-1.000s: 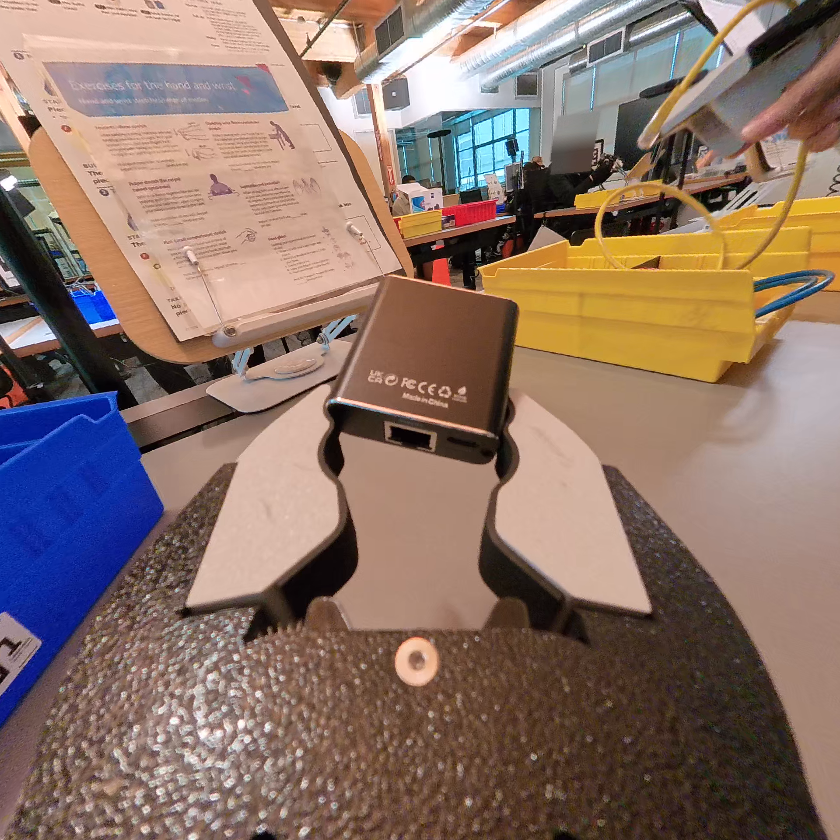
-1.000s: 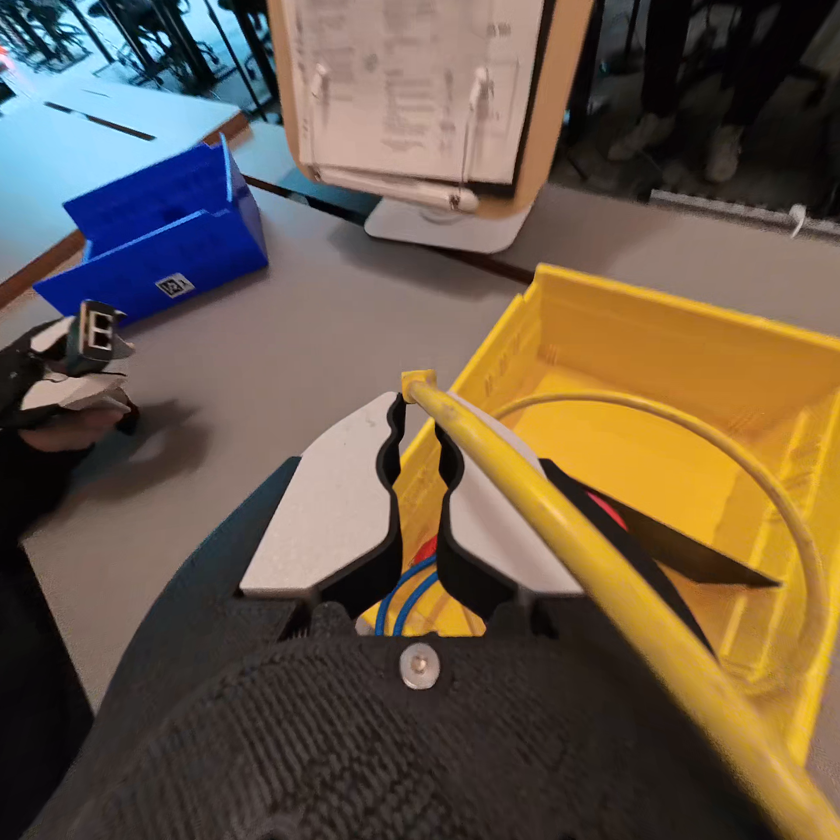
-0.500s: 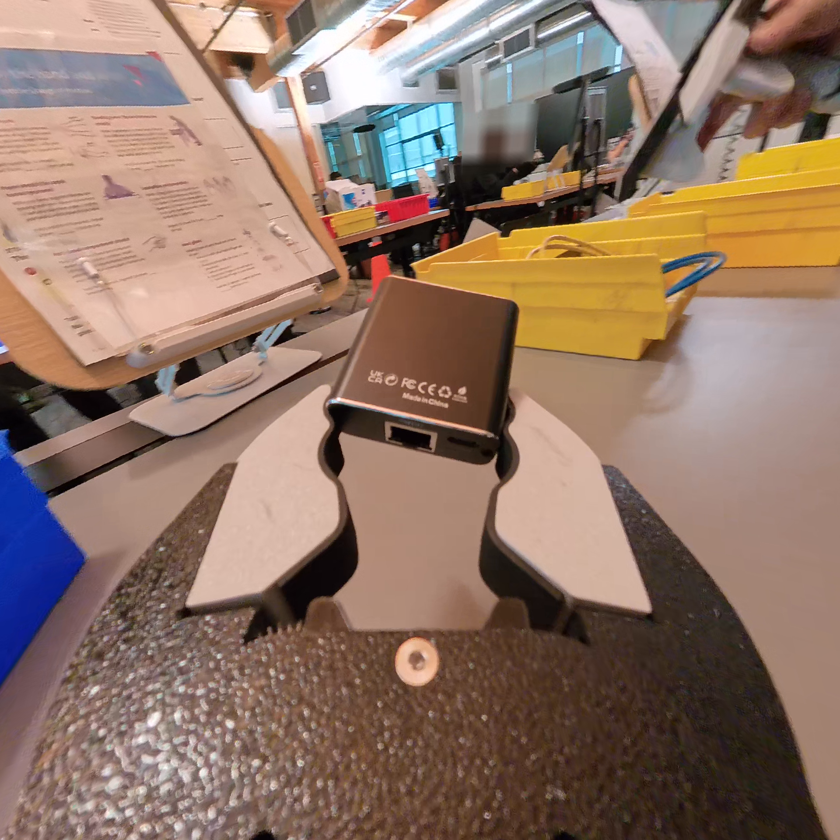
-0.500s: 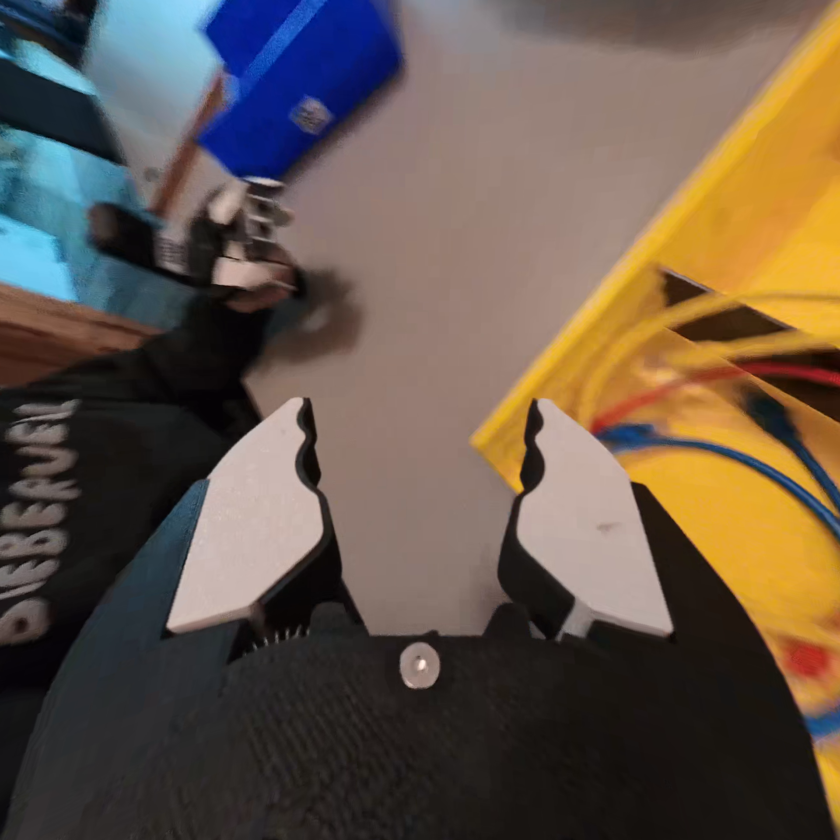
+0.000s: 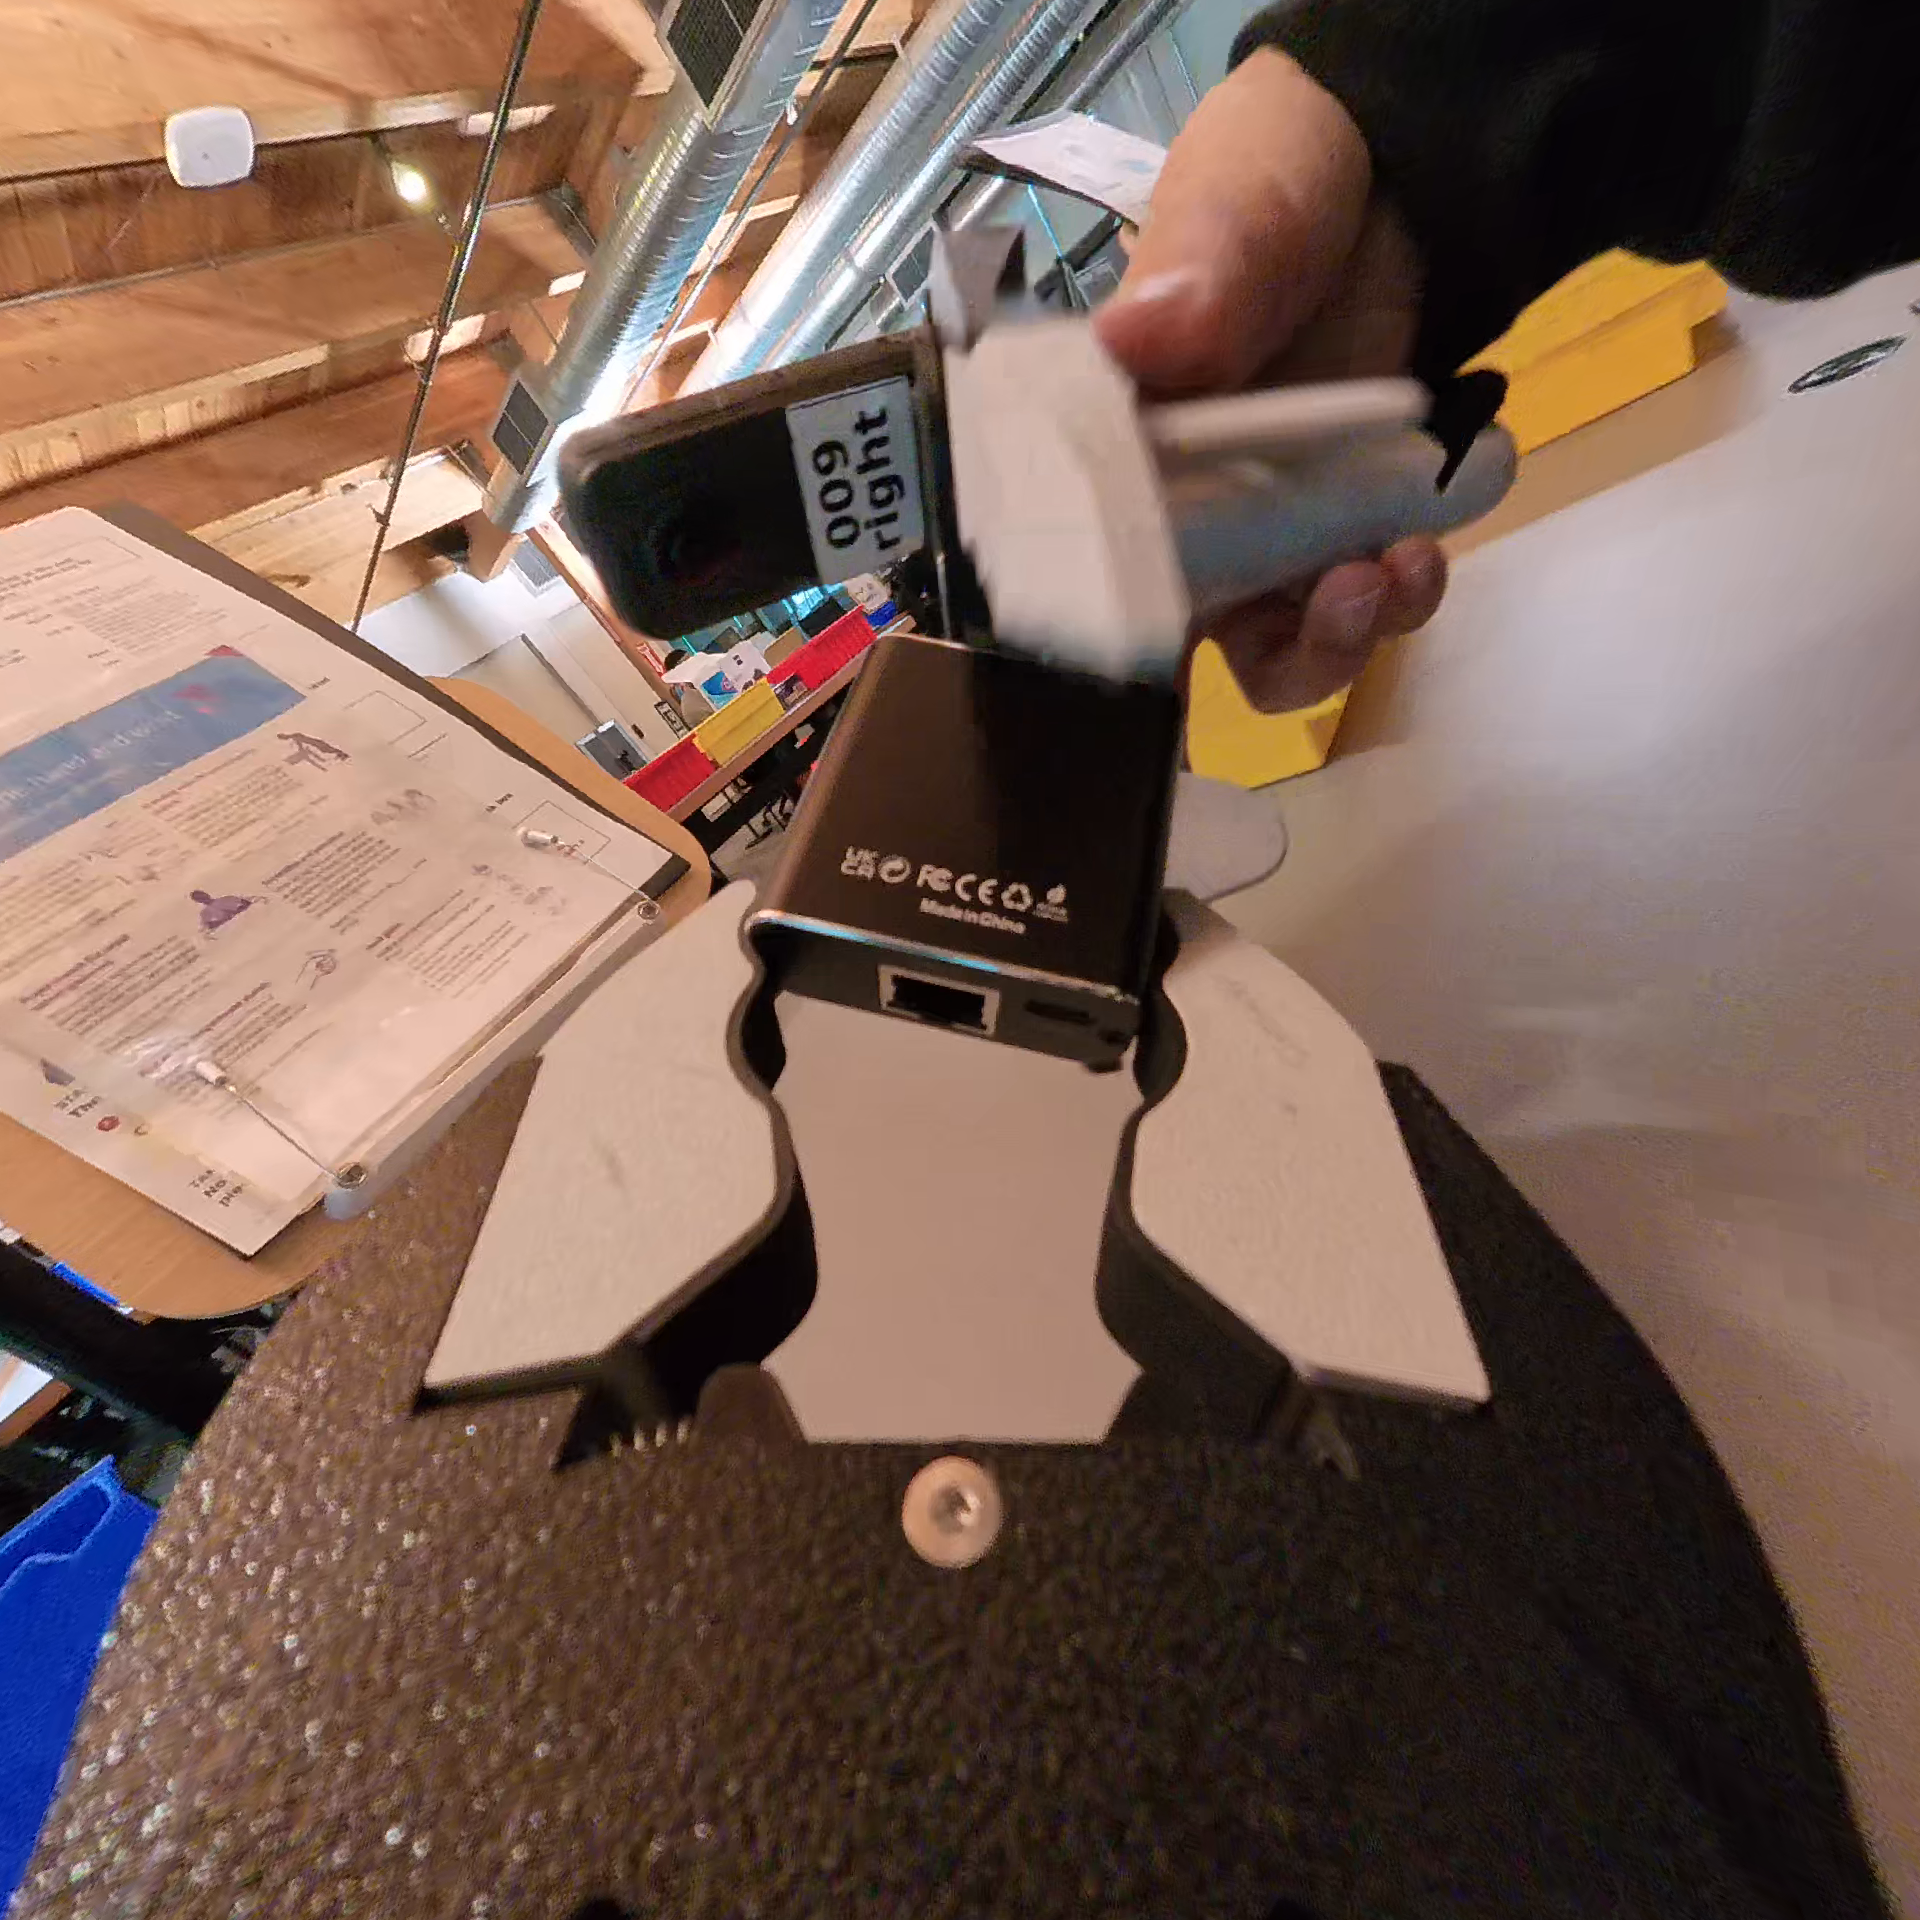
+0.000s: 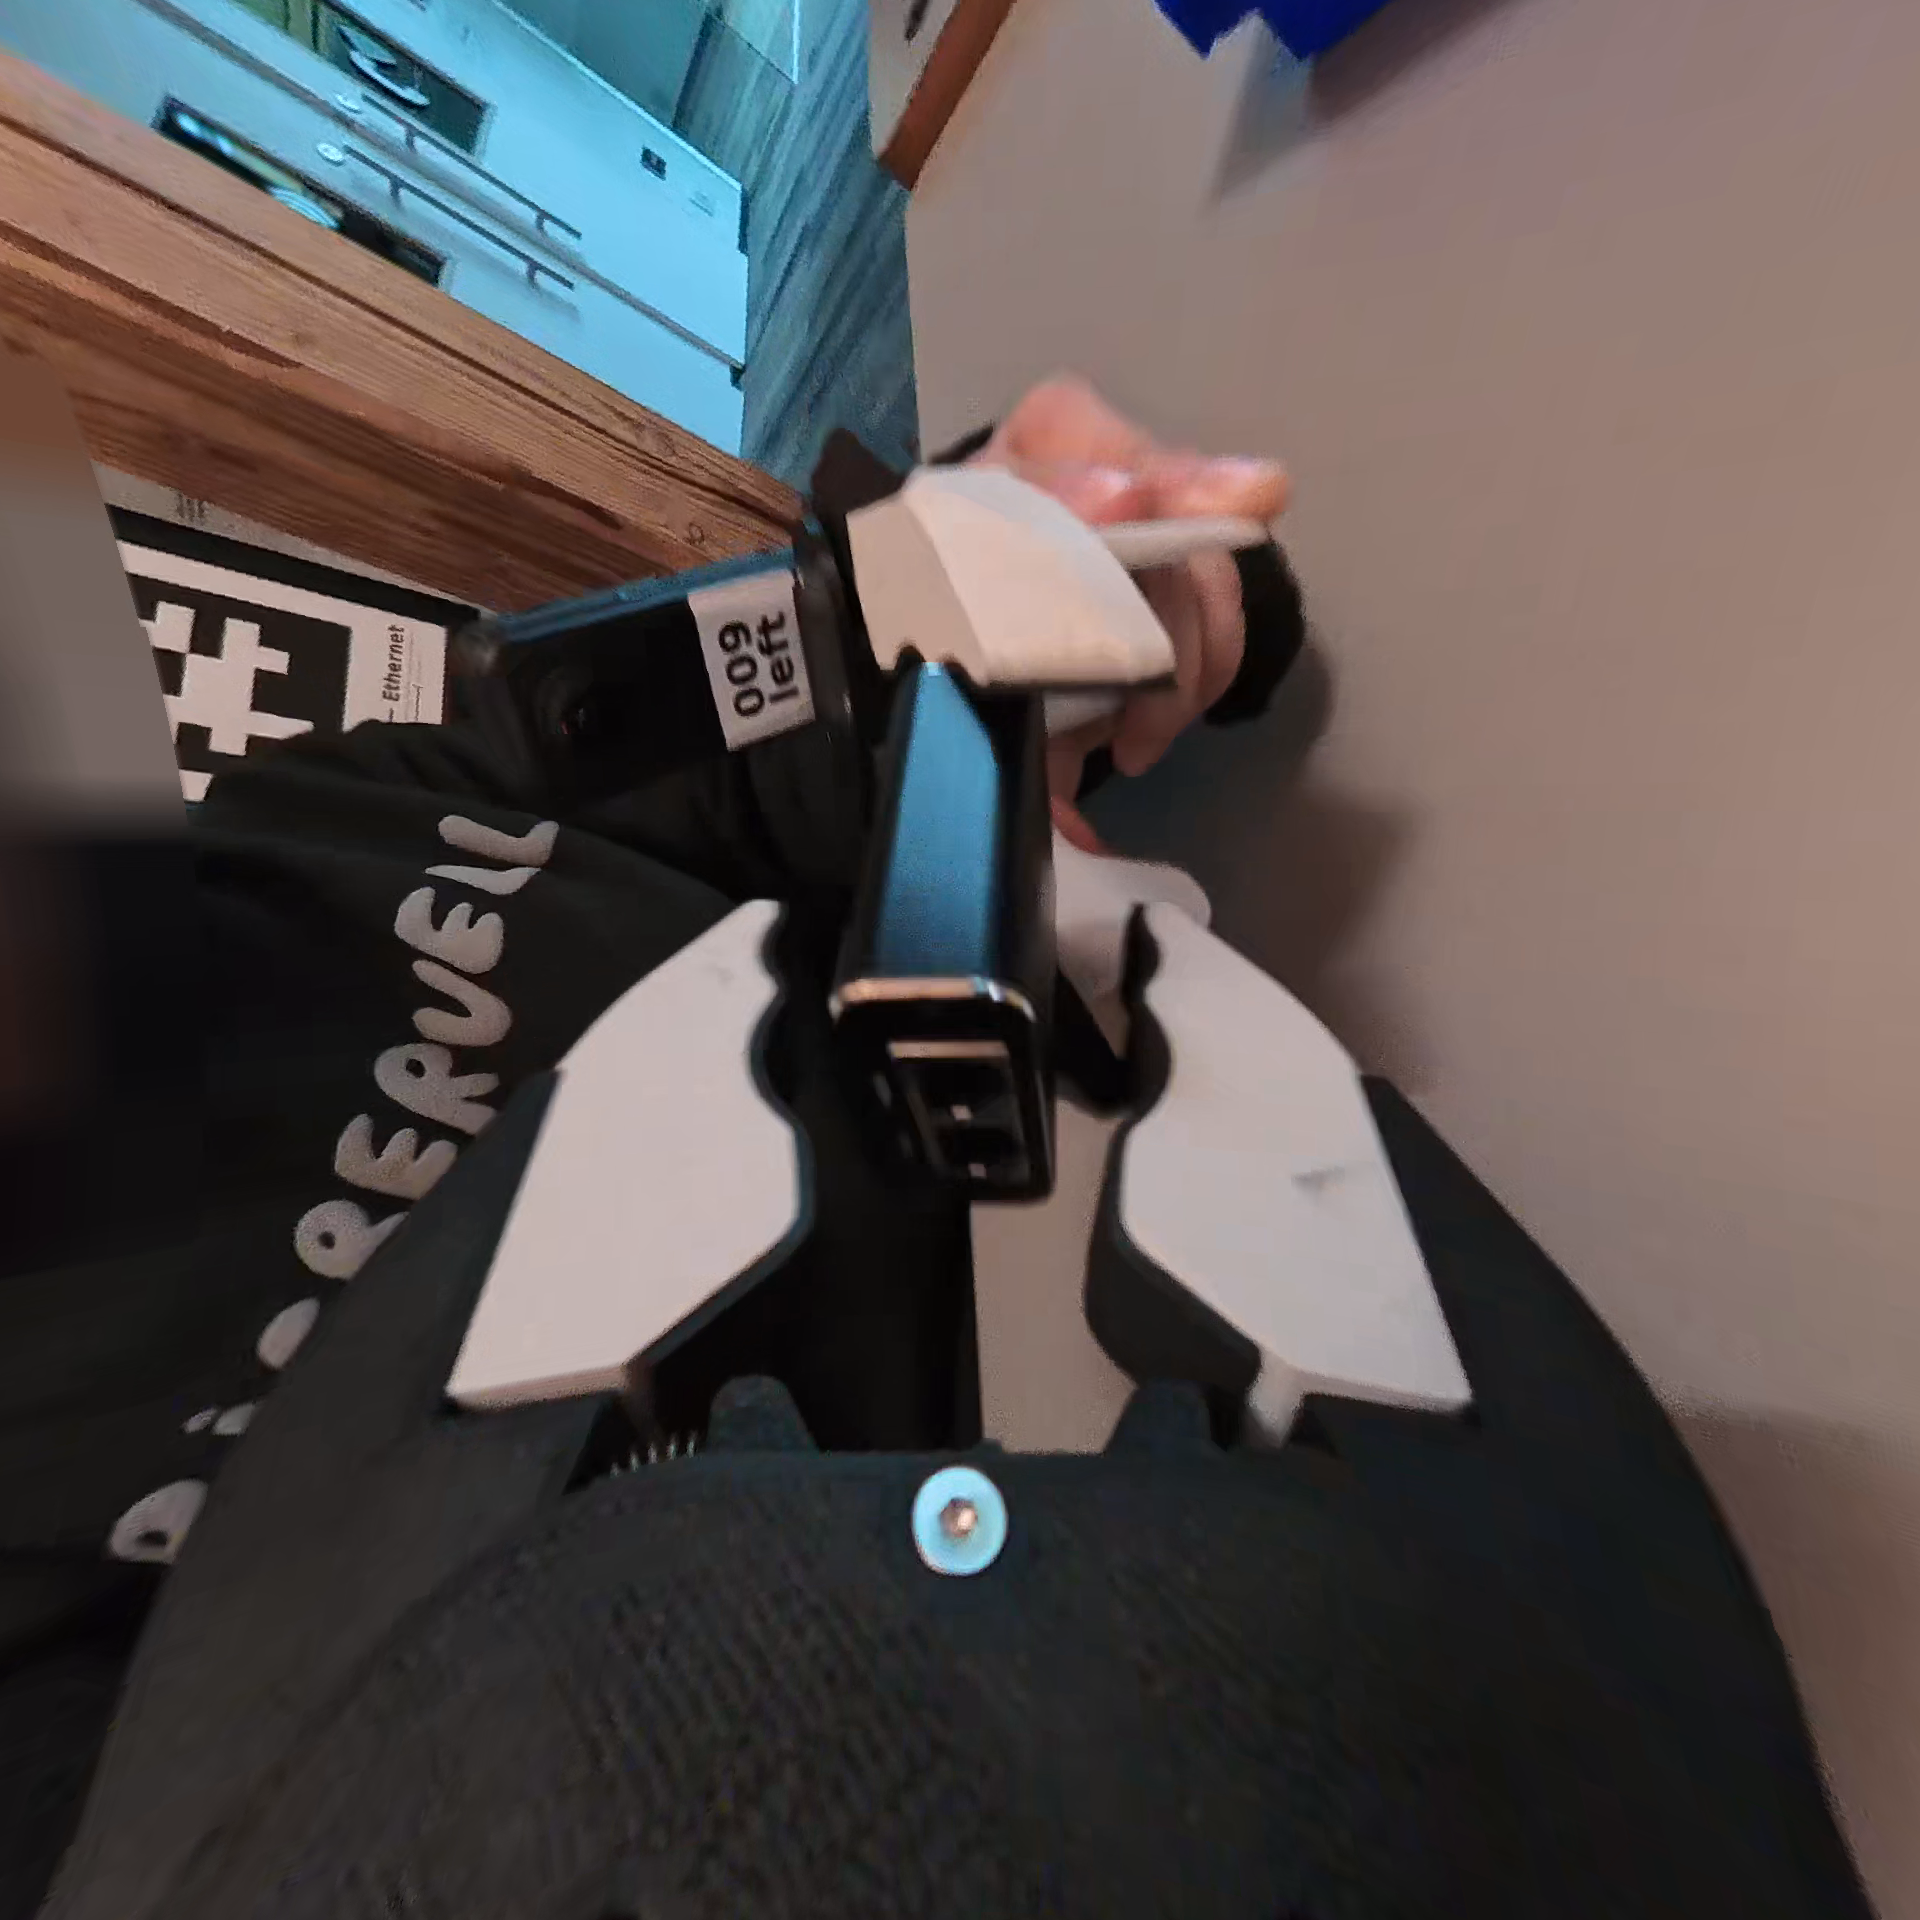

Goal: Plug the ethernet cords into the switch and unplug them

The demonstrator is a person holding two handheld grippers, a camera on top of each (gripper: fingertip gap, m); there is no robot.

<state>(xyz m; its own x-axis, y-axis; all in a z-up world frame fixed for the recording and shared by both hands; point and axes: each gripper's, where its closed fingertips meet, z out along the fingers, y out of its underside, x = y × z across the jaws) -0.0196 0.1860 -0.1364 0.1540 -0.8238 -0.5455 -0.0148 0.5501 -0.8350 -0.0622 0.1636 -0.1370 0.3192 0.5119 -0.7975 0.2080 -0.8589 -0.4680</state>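
Left gripper (image 5: 951, 966) clamped the switch (image 5: 977, 821); right gripper (image 6: 961, 1023) gaped around its far end, likely regrasp.

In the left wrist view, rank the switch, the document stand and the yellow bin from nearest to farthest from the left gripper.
1. The switch: clamped between the fingers of the left gripper, so touching it.
2. The document stand: to the left, just beyond the left finger.
3. The yellow bin: far upper right on the table, behind the hand holding the other gripper.
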